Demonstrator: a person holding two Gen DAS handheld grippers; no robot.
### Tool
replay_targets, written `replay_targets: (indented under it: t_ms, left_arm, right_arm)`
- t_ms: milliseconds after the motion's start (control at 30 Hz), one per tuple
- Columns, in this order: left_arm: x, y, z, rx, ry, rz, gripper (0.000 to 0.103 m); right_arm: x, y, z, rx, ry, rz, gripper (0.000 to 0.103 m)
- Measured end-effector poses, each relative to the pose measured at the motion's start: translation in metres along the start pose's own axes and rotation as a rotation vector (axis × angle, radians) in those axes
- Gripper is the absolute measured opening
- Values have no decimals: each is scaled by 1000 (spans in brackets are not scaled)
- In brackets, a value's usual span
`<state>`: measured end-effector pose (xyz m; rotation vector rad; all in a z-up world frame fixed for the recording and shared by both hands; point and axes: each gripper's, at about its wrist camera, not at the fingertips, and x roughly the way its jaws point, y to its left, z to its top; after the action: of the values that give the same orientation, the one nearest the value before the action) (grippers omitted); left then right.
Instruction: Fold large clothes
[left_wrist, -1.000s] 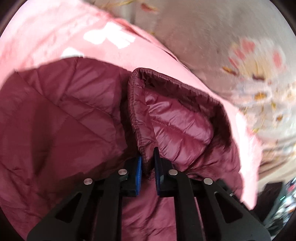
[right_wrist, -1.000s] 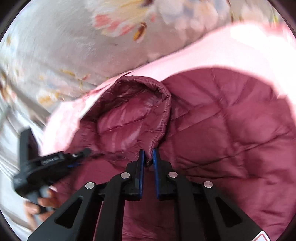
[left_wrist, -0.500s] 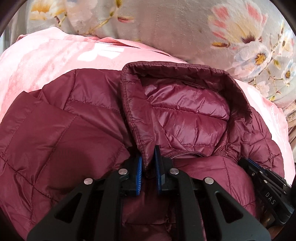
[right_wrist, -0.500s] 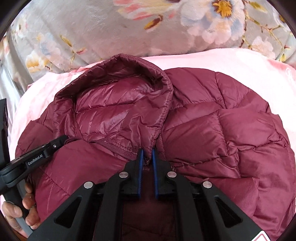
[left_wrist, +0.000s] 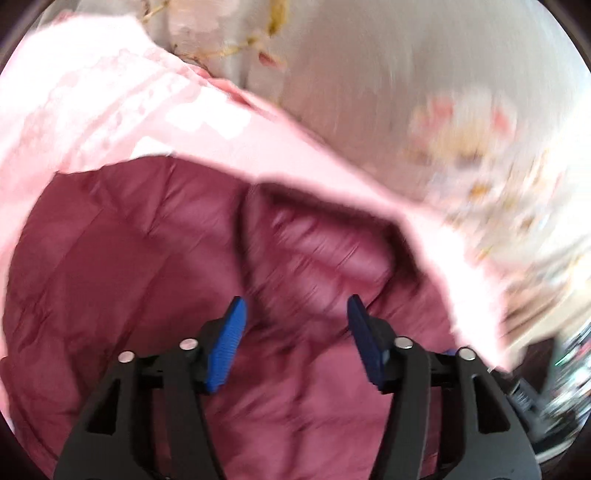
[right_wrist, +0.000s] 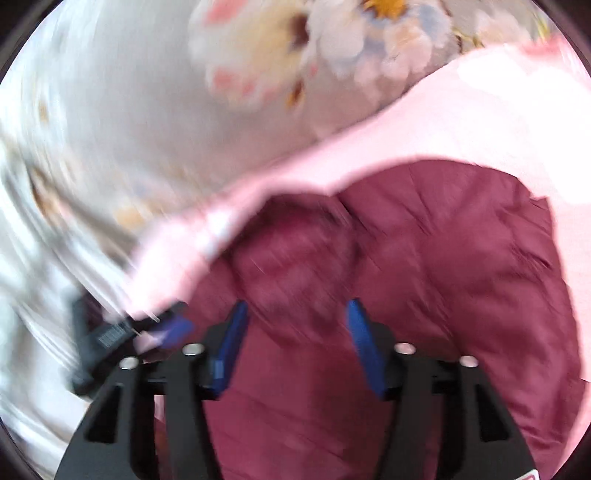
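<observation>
A maroon quilted puffer jacket (left_wrist: 140, 280) lies on a pink sheet (left_wrist: 110, 103), its hood (left_wrist: 332, 251) spread flat at the top. My left gripper (left_wrist: 293, 314) is open above the hood's lower edge, holding nothing. In the right wrist view the same jacket (right_wrist: 461, 266) and hood (right_wrist: 295, 251) show, blurred by motion. My right gripper (right_wrist: 293, 314) is open over the hood and holds nothing. The left gripper (right_wrist: 122, 332) shows at the left edge of the right wrist view.
A grey floral blanket (left_wrist: 406, 74) lies behind the pink sheet and also shows in the right wrist view (right_wrist: 184, 92). The pink sheet (right_wrist: 480, 110) extends to the right of the jacket. Dark clutter (left_wrist: 546, 369) sits at the far right edge.
Both grippers were shut on the hood's edges; both have opened and let it go. Both views are now blurred and have pulled back from the jacket.
</observation>
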<state>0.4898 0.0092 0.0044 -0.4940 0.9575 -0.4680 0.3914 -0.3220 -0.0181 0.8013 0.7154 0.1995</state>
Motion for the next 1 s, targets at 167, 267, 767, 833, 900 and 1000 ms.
replay_targets:
  t_ms: [167, 267, 767, 833, 900, 1000]
  left_arm:
    - [46, 3, 47, -259, 65, -115, 65]
    - [83, 22, 56, -451, 140, -140, 65]
    - [112, -13, 37, 143, 217, 314, 10]
    - [115, -21, 32, 219, 205, 362, 11]
    - [118, -28, 25, 286, 181, 404, 11]
    - [120, -33, 12, 369, 114, 444, 12]
  right_arm:
    - [45, -2, 41, 198, -15, 80, 61]
    - [76, -23, 50, 389, 39, 134, 61]
    - [116, 24, 27, -235, 180, -444, 4]
    - [122, 36, 19, -338, 174, -511, 4]
    - [128, 42, 11, -405, 163, -559, 3]
    - [131, 43, 7, -464, 156, -603, 3]
